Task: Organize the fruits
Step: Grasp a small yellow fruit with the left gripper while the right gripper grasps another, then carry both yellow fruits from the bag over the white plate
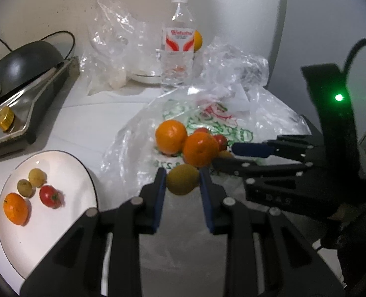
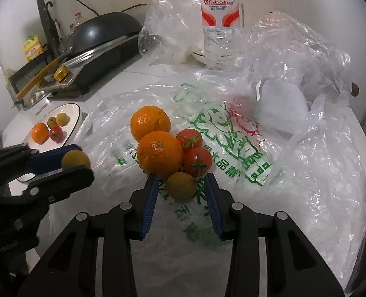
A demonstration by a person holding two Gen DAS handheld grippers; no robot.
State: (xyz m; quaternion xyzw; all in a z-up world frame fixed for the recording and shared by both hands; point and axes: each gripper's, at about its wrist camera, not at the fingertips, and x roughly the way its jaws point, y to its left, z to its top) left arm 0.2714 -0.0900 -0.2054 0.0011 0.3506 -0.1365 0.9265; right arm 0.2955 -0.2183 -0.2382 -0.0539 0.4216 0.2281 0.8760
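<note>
A clear plastic bag (image 2: 232,148) printed with green and red characters, too crumpled to read, lies spread over the white table (image 1: 84,123). Behind it stands a water bottle (image 2: 221,24) labelled "Wahaha". At the left a white plate (image 1: 66,168) holds an orange, a tomato and two yellow-green fruits. On the bag two oranges (image 2: 159,157), two tomatoes (image 2: 196,160) and a small green fruit (image 2: 181,185) huddle together. The left gripper (image 1: 183,180) is clamped on a yellow-green fruit (image 1: 183,179). The right gripper (image 2: 181,190) brackets the small green fruit, jaws apart, not pressing.
</note>
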